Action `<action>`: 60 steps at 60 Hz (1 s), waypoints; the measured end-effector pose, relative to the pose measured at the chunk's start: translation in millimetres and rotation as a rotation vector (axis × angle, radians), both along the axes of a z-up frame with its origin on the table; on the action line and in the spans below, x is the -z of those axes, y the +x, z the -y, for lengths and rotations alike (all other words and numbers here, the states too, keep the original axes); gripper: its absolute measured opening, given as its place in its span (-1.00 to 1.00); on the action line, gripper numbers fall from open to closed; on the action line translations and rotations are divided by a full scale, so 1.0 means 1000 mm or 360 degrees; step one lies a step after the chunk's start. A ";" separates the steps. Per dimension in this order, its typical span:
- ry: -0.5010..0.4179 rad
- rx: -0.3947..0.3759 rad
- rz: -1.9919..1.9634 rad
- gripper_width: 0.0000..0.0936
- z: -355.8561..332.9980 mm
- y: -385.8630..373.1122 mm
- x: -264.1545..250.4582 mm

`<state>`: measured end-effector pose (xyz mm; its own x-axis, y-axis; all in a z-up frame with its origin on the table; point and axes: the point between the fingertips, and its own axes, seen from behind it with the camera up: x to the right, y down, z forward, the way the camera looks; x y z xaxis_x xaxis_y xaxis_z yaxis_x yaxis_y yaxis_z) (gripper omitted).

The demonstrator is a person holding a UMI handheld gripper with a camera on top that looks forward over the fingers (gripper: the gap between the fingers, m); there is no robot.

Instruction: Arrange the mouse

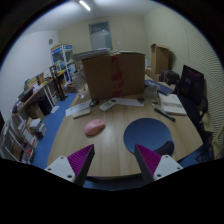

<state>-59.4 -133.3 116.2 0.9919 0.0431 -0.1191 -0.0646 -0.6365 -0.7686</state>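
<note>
A pink mouse (95, 127) lies on the round wooden table (110, 140), beyond my left finger. A dark blue round mouse mat (149, 133) lies on the table to the right of the mouse, just ahead of my right finger. My gripper (112, 159) is open and empty, held above the table's near edge. Its magenta pads (77, 160) stand wide apart with only bare table between them.
A large cardboard box (113, 74) stands at the far side of the table with white papers (118, 102) in front of it. A notebook (172, 103) and a dark monitor (192, 88) are at the right. Shelves (30, 115) line the left wall.
</note>
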 end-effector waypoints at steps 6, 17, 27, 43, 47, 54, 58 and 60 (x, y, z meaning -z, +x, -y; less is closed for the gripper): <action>0.0004 -0.0051 -0.0014 0.77 -0.012 -0.021 0.010; -0.0051 -0.0188 -0.0058 0.77 -0.045 -0.095 0.068; -0.0056 -0.0226 0.0034 0.79 -0.095 -0.120 0.117; 0.0016 -0.0137 0.0116 0.77 -0.178 -0.128 0.130; 0.0032 -0.0132 0.0155 0.78 -0.197 -0.130 0.132; 0.0075 -0.0126 0.0150 0.78 -0.222 -0.136 0.131; 0.0103 -0.0127 0.0153 0.75 -0.229 -0.138 0.131; 0.0121 -0.0175 0.0149 0.39 -0.230 -0.143 0.131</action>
